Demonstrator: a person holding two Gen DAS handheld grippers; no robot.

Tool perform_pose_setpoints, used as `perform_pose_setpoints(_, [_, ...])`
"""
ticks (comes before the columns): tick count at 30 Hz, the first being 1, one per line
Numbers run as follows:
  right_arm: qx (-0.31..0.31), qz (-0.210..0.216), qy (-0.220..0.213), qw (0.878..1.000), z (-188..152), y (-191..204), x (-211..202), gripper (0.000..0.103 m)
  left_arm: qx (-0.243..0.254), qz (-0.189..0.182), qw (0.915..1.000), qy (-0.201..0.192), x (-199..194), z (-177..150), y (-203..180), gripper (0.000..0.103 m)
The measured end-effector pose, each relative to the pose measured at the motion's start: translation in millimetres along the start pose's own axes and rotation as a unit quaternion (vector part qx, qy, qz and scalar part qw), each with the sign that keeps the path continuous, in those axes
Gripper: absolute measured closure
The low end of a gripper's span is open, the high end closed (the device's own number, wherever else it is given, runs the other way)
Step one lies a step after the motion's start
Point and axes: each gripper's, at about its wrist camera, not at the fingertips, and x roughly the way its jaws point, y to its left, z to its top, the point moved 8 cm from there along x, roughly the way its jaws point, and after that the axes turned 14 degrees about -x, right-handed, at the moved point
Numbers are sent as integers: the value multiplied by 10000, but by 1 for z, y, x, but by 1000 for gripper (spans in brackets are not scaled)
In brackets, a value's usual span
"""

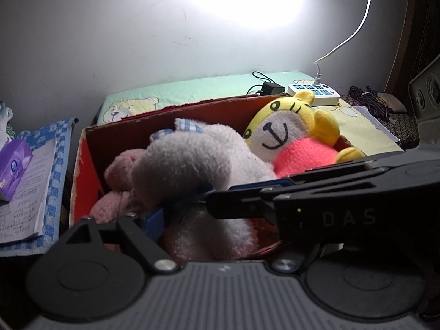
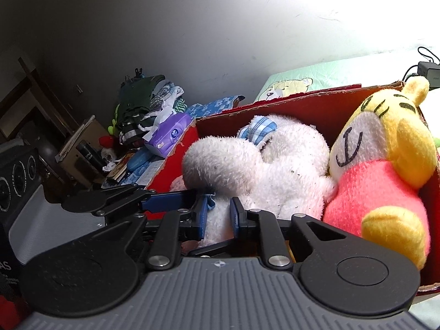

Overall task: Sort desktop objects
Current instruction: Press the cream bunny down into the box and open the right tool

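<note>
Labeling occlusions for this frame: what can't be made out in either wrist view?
- Left wrist: left gripper grip state; right finger hidden by right gripper crossing in front.
- Both: red cardboard box floor, buried under white plush.
- Left wrist: pink plush mostly covered by it.
- Both: papers' text too small.

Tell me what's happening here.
A person with two handheld grippers is packing soft toys into a red cardboard box. The right gripper has its jaws shut on the white plush toy, which lies in the box beside a yellow tiger plush. The left gripper reaches into the same toy; its jaws are partly hidden.
</note>
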Motion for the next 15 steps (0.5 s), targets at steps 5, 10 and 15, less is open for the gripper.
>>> perform_pose_setpoints(5, [138,-223,238,9994,1,-7,12,87,-122,11,9999,114,11,1,3,19])
perform_pose_setpoints(10, [307,-100,433,9985,1,-13,19,87,-264,-16,9995,175,17,1,7,15])
perform_pose_setpoints(15, [311,-40,426,9986,-1,-12,13,86,-236,66,9995,201,15,0,6,16])
